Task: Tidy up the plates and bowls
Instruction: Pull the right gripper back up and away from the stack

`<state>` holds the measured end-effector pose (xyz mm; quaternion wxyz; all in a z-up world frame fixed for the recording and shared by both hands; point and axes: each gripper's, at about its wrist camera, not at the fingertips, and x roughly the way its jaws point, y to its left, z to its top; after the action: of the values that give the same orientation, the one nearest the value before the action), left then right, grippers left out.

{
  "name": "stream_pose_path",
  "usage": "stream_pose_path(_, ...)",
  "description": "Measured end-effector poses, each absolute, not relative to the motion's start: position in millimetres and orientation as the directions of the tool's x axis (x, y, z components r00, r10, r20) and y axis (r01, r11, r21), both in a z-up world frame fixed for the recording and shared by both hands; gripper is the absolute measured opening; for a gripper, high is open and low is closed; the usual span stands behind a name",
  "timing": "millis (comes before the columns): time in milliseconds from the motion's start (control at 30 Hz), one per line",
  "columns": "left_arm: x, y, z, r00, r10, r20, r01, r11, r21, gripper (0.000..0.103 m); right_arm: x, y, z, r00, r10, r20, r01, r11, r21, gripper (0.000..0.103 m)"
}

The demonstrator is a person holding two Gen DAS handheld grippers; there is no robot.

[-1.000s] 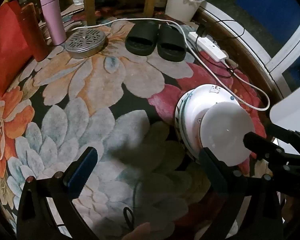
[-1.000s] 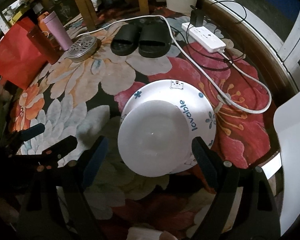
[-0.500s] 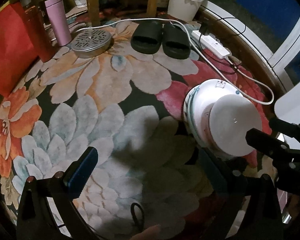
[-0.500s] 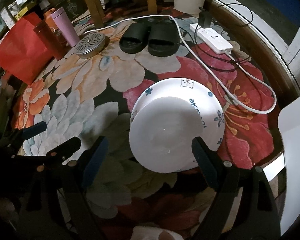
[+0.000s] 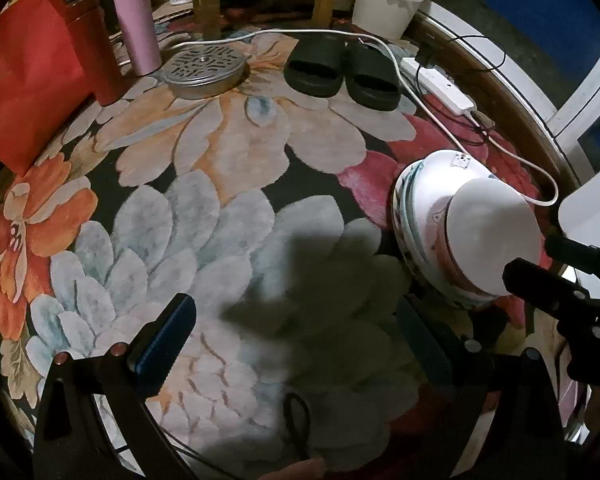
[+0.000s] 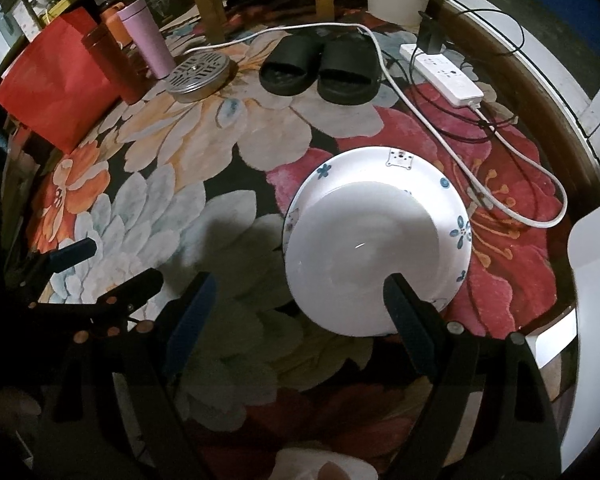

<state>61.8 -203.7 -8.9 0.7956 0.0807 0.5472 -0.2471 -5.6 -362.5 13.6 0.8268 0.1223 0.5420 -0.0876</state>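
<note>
1. 2 grippers, left [image 5: 296,336] and right [image 6: 296,304], hang open and empty over the rug [image 5: 228,168].
2. Upturned bowls [image 6: 376,252] sit nested there, stacked to save space, beside the right fingertip [image 6: 396,292].

Both of the 2 fisheye views look steeply down along their own fingers at a flowered rug [image 5: 228,184]. The left wrist view sits left of the upturned bowl stack [image 5: 468,236], seeing it at its right edge. The right wrist view hangs closer, almost over the stack [image 6: 376,248]. Both share the black slippers [image 6: 320,70], the round metal grate [image 5: 204,68] and the white power strip [image 6: 444,76].
</note>
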Motion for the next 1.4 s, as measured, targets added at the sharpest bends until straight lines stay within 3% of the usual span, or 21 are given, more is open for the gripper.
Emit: stream_pose_path(1400,54.7,-114.7,-28.1,0.271,-0.263,-0.926,0.368,0.917,-0.153,0.097,11.9,-286.9,-5.2,0.343,0.076,-0.936,0.137,0.982,0.130,0.087)
